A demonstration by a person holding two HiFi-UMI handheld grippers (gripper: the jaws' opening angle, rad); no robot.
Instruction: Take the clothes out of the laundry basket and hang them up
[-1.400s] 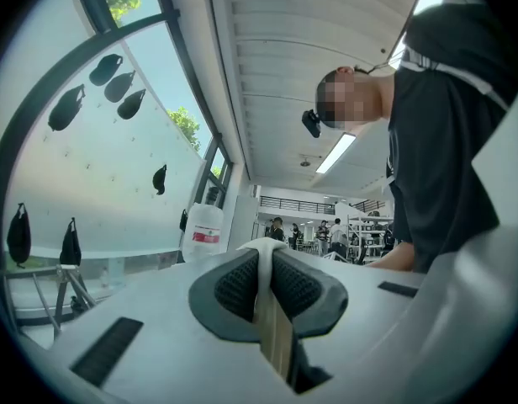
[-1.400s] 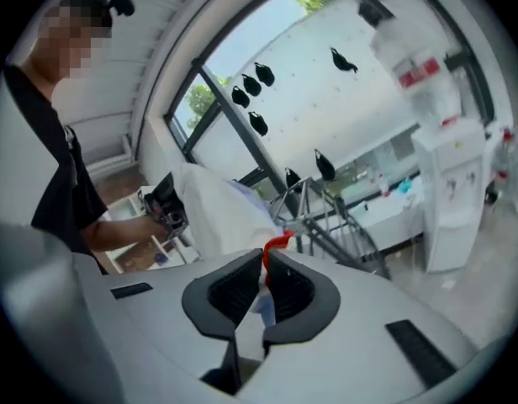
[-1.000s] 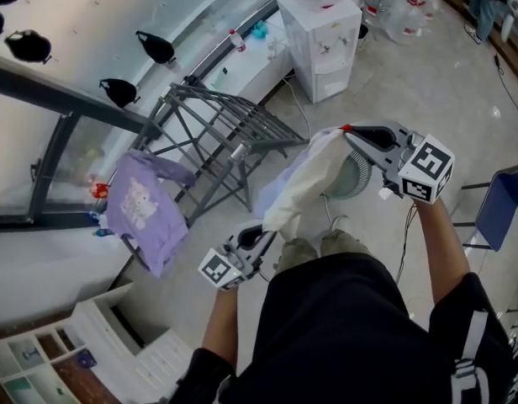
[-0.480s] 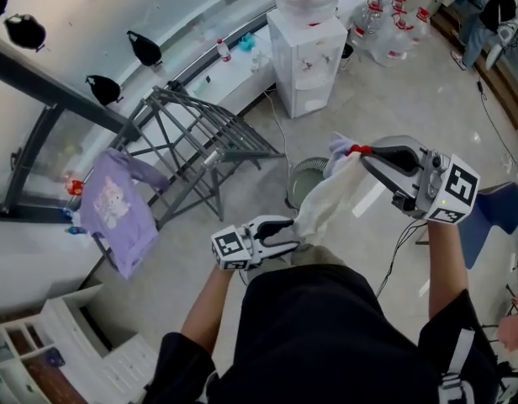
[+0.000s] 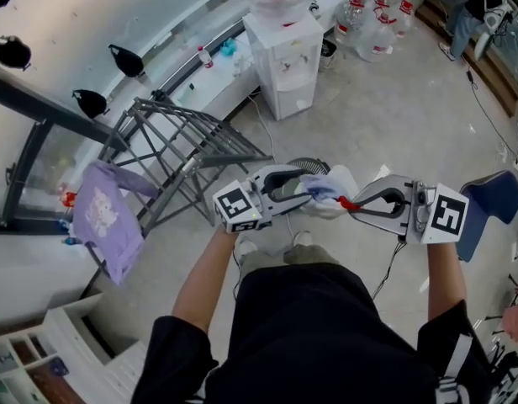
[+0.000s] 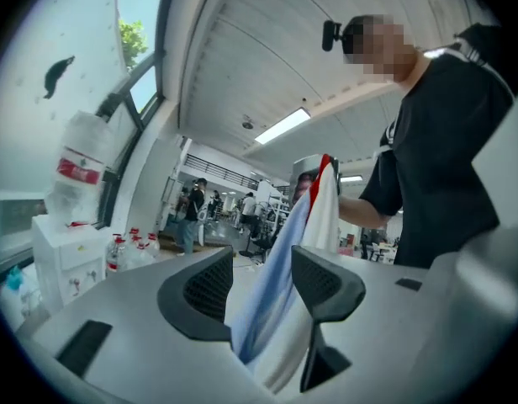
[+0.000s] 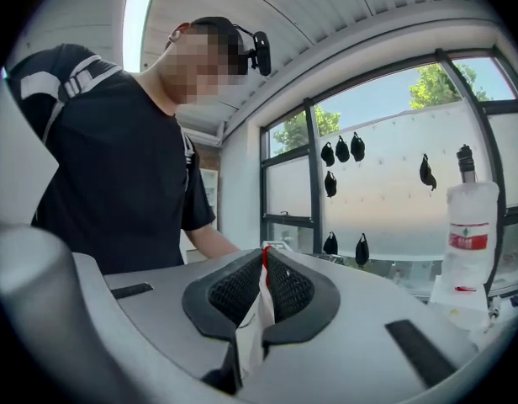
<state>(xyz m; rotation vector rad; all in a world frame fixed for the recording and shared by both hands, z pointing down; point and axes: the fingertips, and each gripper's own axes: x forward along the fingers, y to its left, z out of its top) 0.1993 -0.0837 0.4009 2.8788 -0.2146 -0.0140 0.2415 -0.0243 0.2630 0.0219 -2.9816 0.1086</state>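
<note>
A white and pale blue garment with a red edge (image 5: 326, 194) is bunched between my two grippers, above the person's lap. My right gripper (image 5: 351, 204) is shut on its red-trimmed edge; in the right gripper view (image 7: 263, 280) the cloth (image 7: 251, 326) hangs pinched between the pads. My left gripper (image 5: 305, 188) faces it from the left. Its jaws have just been opening and stand apart, with the cloth (image 6: 314, 217) running loosely between them in the left gripper view (image 6: 263, 280). A round ribbed laundry basket (image 5: 303, 163) shows partly behind the grippers on the floor.
A grey folding drying rack (image 5: 187, 141) stands to the left, with a purple shirt (image 5: 103, 217) hung on its near end. A white water dispenser (image 5: 284, 57) is beyond it, several water bottles (image 5: 368, 23) further back, and a blue chair (image 5: 494, 209) at the right.
My left gripper let go of the garment's lower end, opened, and rose to the right up to the right gripper. The right gripper came down and left, and the garment went from hanging long to bunched.
</note>
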